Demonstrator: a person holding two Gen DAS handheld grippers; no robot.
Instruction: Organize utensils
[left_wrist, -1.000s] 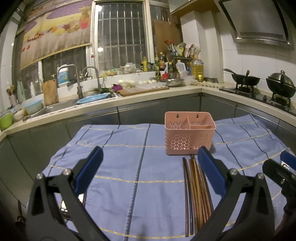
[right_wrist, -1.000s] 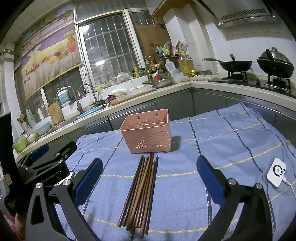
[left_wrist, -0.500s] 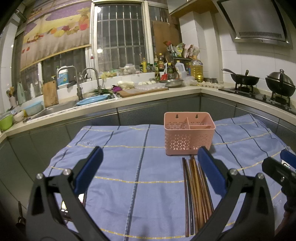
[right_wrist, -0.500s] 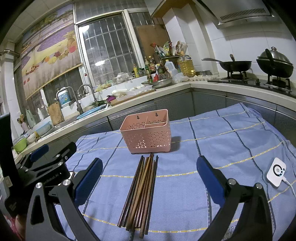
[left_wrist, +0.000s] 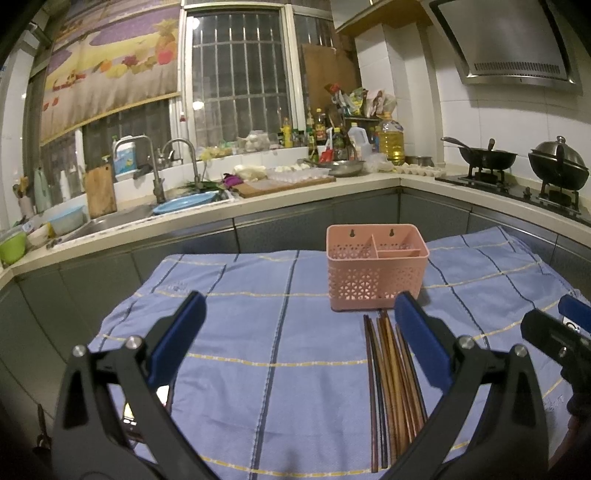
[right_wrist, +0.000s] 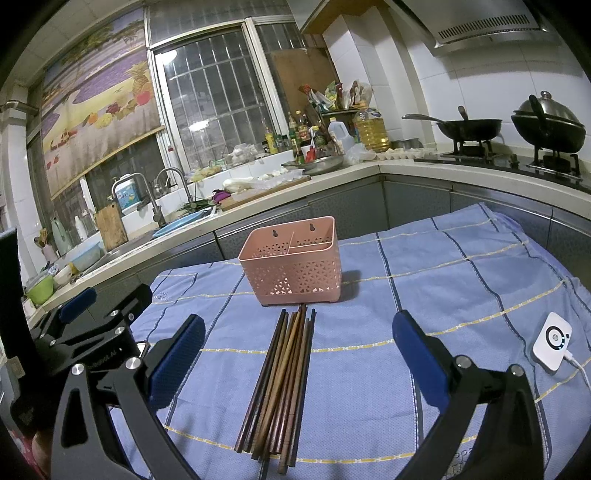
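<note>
A bundle of chopsticks (right_wrist: 282, 384) lies untouched on the blue cloth (right_wrist: 443, 295) just before an empty pink basket (right_wrist: 291, 264); the left gripper (left_wrist: 299, 338) and right gripper (right_wrist: 299, 343) hover above, jaws spread wide, sorting apparently not begun.

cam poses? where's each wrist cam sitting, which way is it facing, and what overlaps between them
Left wrist: on the open left gripper, facing the pink basket; right gripper at right edge.
Right wrist: on the open right gripper, over the chopsticks; left gripper at left.
Shared: basket, chopsticks, blue cloth, kitchen counter.
</note>
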